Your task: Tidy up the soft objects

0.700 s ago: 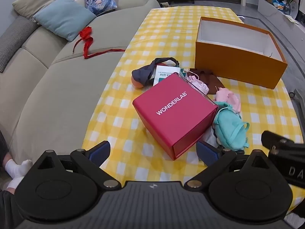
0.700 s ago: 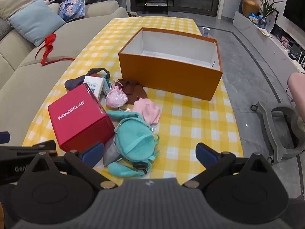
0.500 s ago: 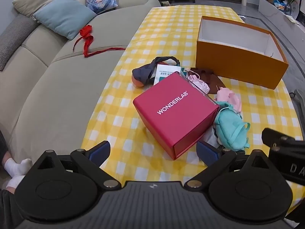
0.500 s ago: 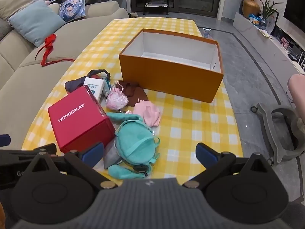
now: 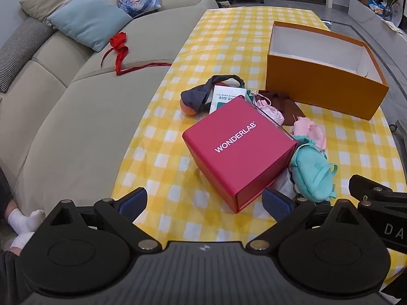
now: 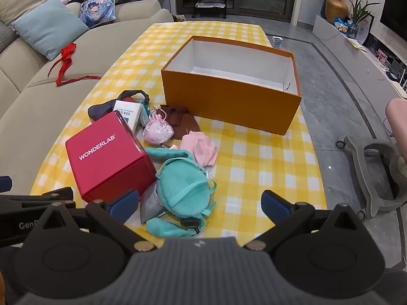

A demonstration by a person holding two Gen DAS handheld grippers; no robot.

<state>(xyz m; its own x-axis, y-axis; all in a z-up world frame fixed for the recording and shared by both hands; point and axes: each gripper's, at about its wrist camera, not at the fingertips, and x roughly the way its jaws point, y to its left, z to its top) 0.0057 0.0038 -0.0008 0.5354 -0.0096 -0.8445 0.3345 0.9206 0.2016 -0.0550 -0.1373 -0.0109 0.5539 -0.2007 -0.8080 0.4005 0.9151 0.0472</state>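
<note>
A pile of soft things lies on the yellow checked table (image 6: 254, 157): a teal plush bag (image 6: 182, 188) (image 5: 311, 171), a pink cloth (image 6: 202, 147) (image 5: 311, 131), a pink lace pouch (image 6: 157, 131), a brown cloth (image 6: 182, 120) and a dark navy item (image 5: 201, 94) (image 6: 109, 105). An open, empty orange box (image 6: 229, 101) (image 5: 323, 86) stands behind them. My left gripper (image 5: 204, 202) is open and empty, just before the red WONDERLAB box (image 5: 239, 150). My right gripper (image 6: 199, 202) is open and empty, just above the teal bag's near edge.
The red WONDERLAB box (image 6: 106, 157) and a small white carton (image 6: 128, 113) sit among the soft things. A beige sofa (image 5: 63, 117) with cushions and a red ribbon (image 5: 120, 50) runs along the table's left. A chair base (image 6: 374, 175) stands on the floor at right.
Both grippers have drifted slightly; the table contents sit a little lower in the right wrist view. Nothing was grasped or moved.
</note>
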